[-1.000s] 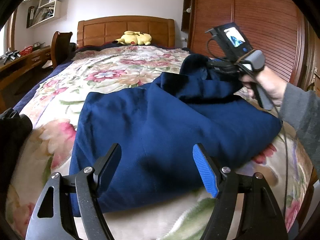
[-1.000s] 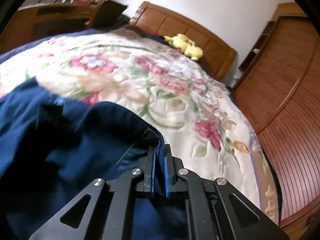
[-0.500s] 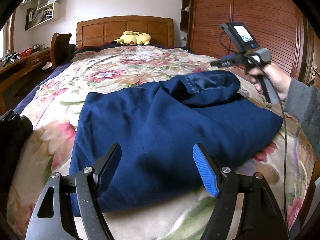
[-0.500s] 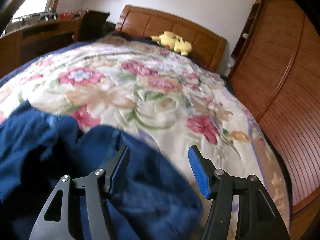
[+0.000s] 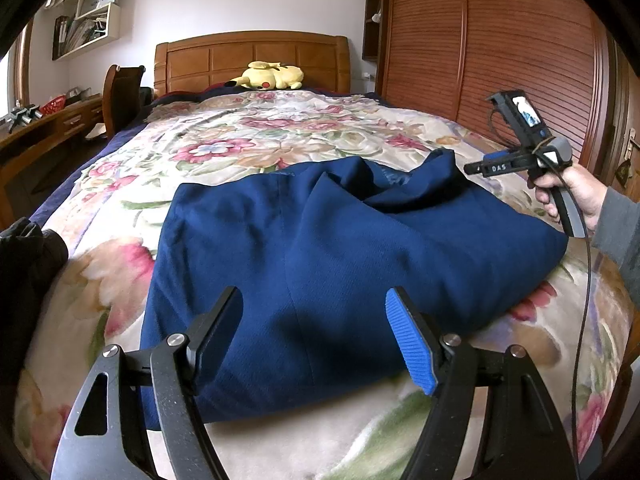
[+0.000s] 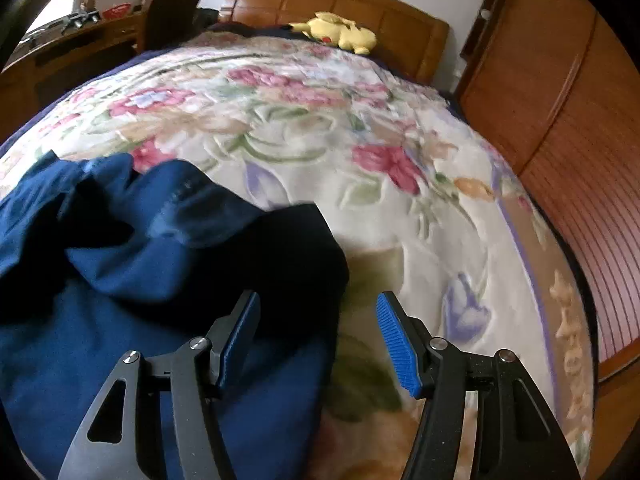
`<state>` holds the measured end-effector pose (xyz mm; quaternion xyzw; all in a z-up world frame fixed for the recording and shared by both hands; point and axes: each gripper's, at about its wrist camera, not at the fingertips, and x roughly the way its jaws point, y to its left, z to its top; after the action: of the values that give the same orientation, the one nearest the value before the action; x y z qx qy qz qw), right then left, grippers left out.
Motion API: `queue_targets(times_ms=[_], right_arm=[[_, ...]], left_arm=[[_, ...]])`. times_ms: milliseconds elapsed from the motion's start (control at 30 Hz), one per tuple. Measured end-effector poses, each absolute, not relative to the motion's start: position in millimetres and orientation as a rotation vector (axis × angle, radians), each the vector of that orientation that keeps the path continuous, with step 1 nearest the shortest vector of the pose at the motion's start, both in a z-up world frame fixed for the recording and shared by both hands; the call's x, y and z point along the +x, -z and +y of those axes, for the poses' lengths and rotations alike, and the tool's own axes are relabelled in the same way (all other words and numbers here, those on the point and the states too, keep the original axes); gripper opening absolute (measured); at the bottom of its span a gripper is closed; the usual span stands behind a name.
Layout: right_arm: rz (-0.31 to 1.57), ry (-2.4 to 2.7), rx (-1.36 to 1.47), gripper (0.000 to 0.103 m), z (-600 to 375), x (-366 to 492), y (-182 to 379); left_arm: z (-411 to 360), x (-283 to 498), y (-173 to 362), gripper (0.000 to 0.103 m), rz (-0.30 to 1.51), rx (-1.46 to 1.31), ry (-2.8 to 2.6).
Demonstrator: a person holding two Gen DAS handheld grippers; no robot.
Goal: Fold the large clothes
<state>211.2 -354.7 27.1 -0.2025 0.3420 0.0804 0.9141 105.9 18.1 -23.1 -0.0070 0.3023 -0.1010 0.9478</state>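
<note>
A large navy blue garment (image 5: 340,256) lies folded over on the floral bedspread (image 5: 256,148), its upper part bunched at the far right. My left gripper (image 5: 314,332) is open and empty just above the garment's near edge. My right gripper (image 6: 316,340) is open and empty over the garment's (image 6: 132,264) right edge, and it also shows in the left wrist view (image 5: 476,168), held by a hand at the right of the garment.
A yellow plush toy (image 5: 268,76) lies by the wooden headboard (image 5: 252,56). A wooden wardrobe (image 5: 500,52) stands right of the bed. A desk (image 5: 44,132) and chair (image 5: 120,96) stand at the left. A dark item (image 5: 28,248) lies at the bed's left edge.
My right gripper opened and let go of the garment's upper part, which dropped onto the folded body. It then drew back to the right and lower. My left gripper stayed still.
</note>
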Motion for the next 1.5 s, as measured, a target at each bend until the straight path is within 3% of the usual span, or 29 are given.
queue_targets(times_ms=[267,800,833,900,967,1033,1233,1367,1433,1500], right_arm=[[0.879,-0.201,-0.271,0.063,-363,262,1],[0.830,-0.190,-0.163,0.060,-351,298,8],[0.822,-0.190,-0.174,0.058,-349,298,8],[0.794,-0.210,-0.196,0.021,-345,296,7],[0.749,-0.221,-0.247,0.005,-341,289,3],[0.693,-0.247,-0.253,0.004,-341,279,-7],[0.432,-0.216,-0.198,0.003,-368,245,-44],[0.626,0.039,-0.229,0.003,-391,273,-13],[0.720,0.018,-0.279,0.011,-385,278,5],[0.717,0.020,-0.314,0.043,-376,274,9]], left_arm=[[21,108,26,0.075,0.628,-0.019,0.206],[18,110,31,0.075,0.646,-0.015,0.193],[17,110,32,0.075,0.649,-0.015,0.193],[16,112,33,0.075,0.654,-0.009,0.195],[14,113,33,0.075,0.656,-0.001,0.196],[12,112,33,0.075,0.655,0.009,0.197],[16,111,33,0.075,0.652,-0.003,0.193],[15,111,33,0.075,0.650,-0.004,0.194],[14,110,32,0.075,0.648,0.000,0.195],[14,109,32,0.075,0.645,-0.002,0.196]])
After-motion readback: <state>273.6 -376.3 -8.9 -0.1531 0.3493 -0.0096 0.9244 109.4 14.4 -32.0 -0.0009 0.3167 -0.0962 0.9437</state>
